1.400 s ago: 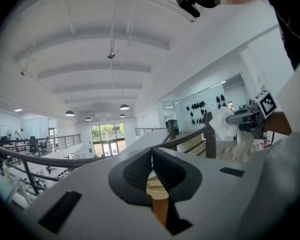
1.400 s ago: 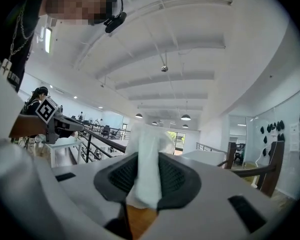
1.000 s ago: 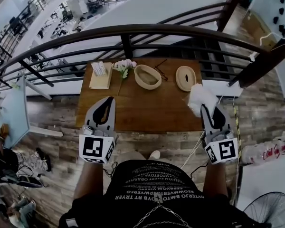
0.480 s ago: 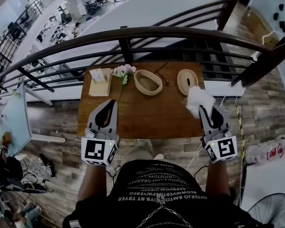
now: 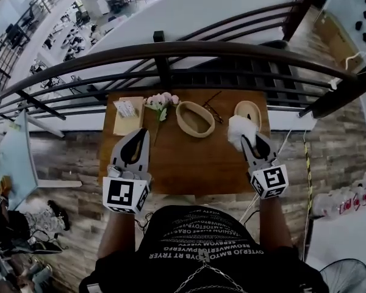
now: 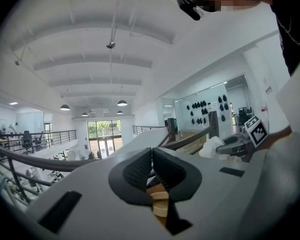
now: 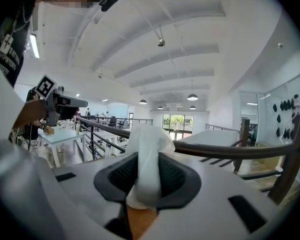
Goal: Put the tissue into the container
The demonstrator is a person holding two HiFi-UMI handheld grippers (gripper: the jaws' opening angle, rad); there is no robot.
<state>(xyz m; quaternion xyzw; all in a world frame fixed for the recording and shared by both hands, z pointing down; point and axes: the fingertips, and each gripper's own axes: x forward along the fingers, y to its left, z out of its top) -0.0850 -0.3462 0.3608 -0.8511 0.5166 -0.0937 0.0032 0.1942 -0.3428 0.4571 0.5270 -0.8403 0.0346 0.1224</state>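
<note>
A crumpled white tissue (image 5: 239, 130) (image 7: 146, 160) is pinched in my right gripper (image 5: 251, 143), which hangs over the right part of the wooden table (image 5: 189, 157), just in front of the oval lid (image 5: 249, 113). The open oval wooden container (image 5: 194, 118) lies left of it at the table's back. My left gripper (image 5: 134, 152) hovers over the table's left front with its jaws closed and nothing between them. The left gripper view shows the tissue (image 6: 213, 146) off to the right.
A tissue pack on a wooden stand (image 5: 127, 112), a pink flower (image 5: 161, 102) and a pair of glasses (image 5: 211, 104) lie along the table's back. A dark railing (image 5: 171, 49) curves behind the table. Wood-pattern floor surrounds it.
My right gripper has carried the tissue leftward and further over the table, nearer the lid. The left gripper has barely moved.
</note>
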